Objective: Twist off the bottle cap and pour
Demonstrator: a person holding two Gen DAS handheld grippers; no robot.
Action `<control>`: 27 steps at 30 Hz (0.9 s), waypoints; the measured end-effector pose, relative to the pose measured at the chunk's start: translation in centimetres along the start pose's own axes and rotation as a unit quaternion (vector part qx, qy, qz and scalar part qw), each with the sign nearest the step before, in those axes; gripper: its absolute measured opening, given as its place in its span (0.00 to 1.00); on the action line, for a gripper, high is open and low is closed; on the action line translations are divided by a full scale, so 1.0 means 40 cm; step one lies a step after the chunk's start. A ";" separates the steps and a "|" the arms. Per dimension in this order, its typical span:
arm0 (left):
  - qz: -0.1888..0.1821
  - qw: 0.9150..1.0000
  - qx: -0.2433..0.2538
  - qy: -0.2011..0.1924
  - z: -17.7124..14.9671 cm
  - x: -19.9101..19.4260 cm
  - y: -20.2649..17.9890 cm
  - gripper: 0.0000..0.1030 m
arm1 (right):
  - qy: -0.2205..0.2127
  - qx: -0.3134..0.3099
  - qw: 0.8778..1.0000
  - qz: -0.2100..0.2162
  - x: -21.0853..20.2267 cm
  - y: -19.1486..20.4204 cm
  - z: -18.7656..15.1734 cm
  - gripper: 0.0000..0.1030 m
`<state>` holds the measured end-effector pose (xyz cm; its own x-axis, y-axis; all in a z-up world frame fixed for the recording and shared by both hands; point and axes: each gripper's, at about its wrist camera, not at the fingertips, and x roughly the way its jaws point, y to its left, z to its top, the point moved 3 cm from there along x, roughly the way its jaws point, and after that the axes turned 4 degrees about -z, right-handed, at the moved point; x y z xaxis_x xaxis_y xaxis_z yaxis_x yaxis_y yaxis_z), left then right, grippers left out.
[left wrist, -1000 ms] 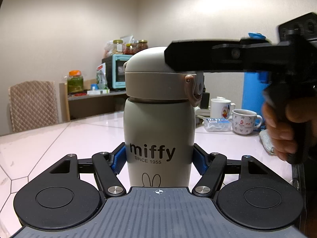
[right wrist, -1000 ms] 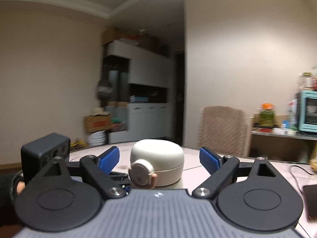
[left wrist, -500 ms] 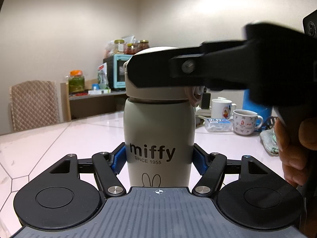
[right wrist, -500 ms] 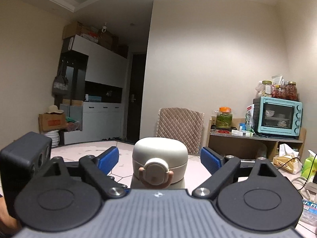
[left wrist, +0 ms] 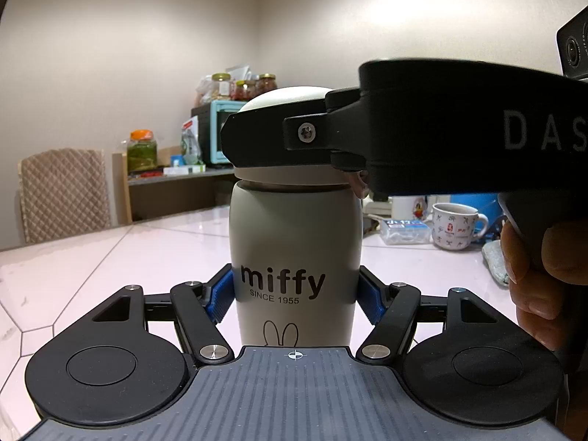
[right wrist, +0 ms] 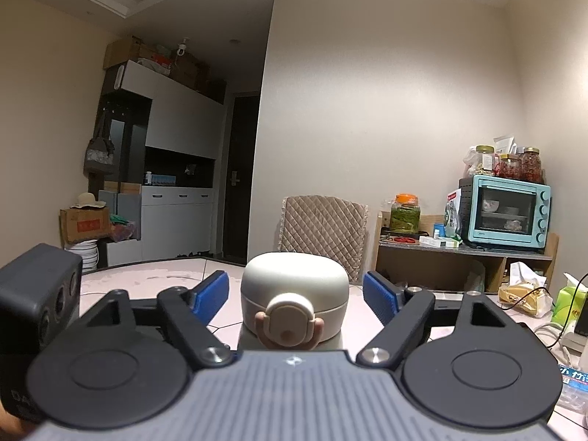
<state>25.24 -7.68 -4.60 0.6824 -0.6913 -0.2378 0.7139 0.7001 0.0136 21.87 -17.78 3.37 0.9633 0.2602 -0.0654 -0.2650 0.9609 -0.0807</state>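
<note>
We're sliding the right gripper (right wrist: 296,290) further around the cap (right wrist: 294,286), pads wide and not touching; left gripper (left wrist: 296,292) is clamping the bottle (left wrist: 294,242), so twisting's next.

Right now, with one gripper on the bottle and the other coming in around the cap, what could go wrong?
1. The right gripper has visible gaps between its blue pads and the cap; twisting before it closes would probably just slip.
2. The latch button faces that gripper; closing off-centre might press it.
3. The left gripper holds the bottle low on its body, so twisting force at the top could tip or spin it.
</note>
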 end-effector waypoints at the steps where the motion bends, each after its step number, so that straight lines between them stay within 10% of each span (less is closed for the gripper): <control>1: 0.000 1.000 0.000 0.000 -0.003 -0.008 -0.006 0.70 | 0.001 0.000 1.000 0.000 0.000 0.003 0.000 0.74; 13: 0.000 1.000 0.000 0.000 0.000 -0.020 -0.020 0.70 | 0.002 -0.009 1.000 0.018 -0.007 -0.004 -0.007 0.63; 27: 0.001 1.000 -0.002 0.001 0.011 -0.019 -0.024 0.70 | 0.001 -0.039 0.985 0.165 0.013 -0.092 0.009 0.63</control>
<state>24.10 -7.89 -4.02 0.6838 -0.6891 -0.2397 0.7117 0.7024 0.0110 23.35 -21.17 3.98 0.8237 0.5576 -0.1028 -0.5669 0.8132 -0.1317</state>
